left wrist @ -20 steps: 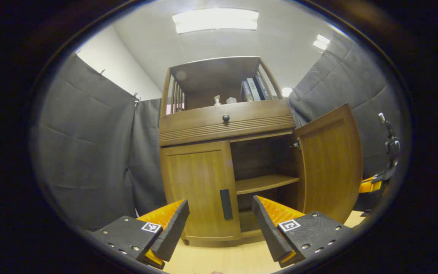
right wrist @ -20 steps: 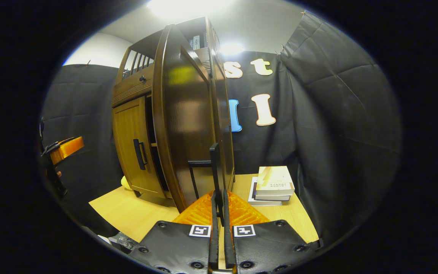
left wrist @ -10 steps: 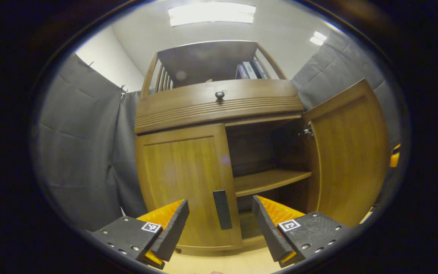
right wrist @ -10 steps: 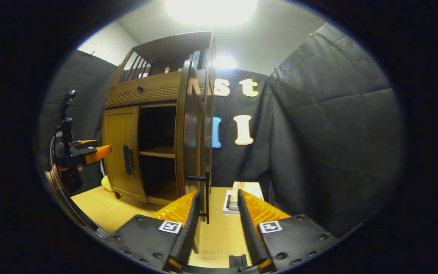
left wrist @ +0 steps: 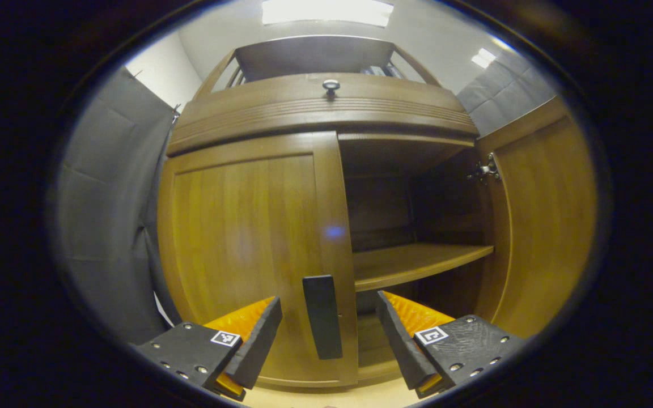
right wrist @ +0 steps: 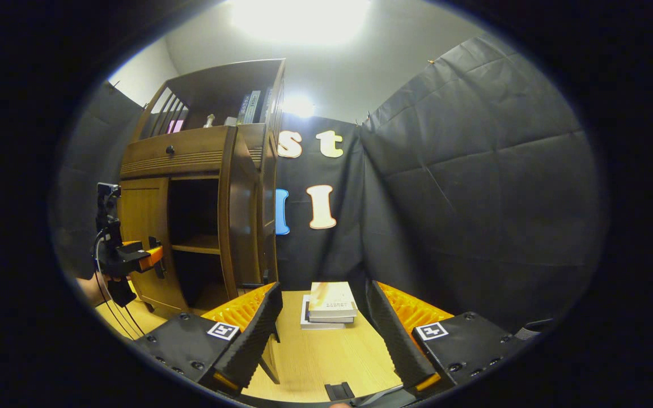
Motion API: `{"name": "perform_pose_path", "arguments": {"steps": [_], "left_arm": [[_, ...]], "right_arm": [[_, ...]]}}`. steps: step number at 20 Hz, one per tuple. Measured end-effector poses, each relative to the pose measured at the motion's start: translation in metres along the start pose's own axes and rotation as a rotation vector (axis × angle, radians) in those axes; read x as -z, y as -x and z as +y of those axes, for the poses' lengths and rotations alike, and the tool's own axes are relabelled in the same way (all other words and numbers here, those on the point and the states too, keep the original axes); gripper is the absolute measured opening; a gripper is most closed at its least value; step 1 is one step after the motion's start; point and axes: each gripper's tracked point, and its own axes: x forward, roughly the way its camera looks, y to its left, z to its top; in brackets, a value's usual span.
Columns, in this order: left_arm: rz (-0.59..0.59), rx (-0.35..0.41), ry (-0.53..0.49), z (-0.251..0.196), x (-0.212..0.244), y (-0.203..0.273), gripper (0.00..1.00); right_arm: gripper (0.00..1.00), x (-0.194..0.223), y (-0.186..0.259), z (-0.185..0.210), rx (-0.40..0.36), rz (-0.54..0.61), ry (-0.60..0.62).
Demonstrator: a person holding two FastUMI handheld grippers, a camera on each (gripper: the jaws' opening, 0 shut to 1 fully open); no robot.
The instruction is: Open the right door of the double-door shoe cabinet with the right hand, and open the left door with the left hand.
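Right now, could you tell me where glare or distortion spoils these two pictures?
Left gripper view: fisheye bows the left door, and a small flare spot sits on its right edge. Right gripper view: the ceiling light is blown out, leaving the cabinet interior dark.

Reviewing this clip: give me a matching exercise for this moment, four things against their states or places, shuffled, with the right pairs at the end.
Things:
1. right door
2. left door
3. left gripper
4. stack of books

States or places:
A. shut against the cabinet
B. lying on the table by the booth wall
C. swung open
D. fingers open, either side of the door handle without touching it

Pairs: 1-C, 2-A, 3-D, 4-B
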Motion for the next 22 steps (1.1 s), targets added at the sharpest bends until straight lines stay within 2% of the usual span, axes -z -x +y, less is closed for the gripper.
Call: {"name": "perform_pose_path", "arguments": {"steps": [7,10,11,15,16,18,22], "left_arm": [[0.052,-0.003,0.035,0.009,0.0,-0.011,0.97],[0.068,0.004,0.035,0.014,0.007,-0.021,0.83],[0.069,0.005,0.047,0.015,0.008,-0.021,0.83],[0.093,-0.011,0.098,0.017,0.019,-0.02,0.53],[0.085,0.006,0.115,0.011,0.015,-0.02,0.46],[0.104,-0.004,0.083,0.01,0.018,-0.018,0.31],[0.141,-0.012,0.081,0.01,0.021,-0.015,0.23]], "right_arm": [[0.97,0.008,0.0,-0.002,0.023,0.024,0.016],[0.96,0.009,0.0,-0.001,0.015,0.031,0.018],[0.96,0.008,0.0,0.0,0.011,0.03,0.017],[0.97,0.005,0.002,0.004,-0.007,0.022,0.025],[0.97,0.004,0.002,0.003,-0.01,0.019,0.025],[0.97,0.003,0.004,0.003,-0.012,0.014,0.022],[0.97,0.003,0.011,-0.001,-0.013,0.01,0.011]]}}
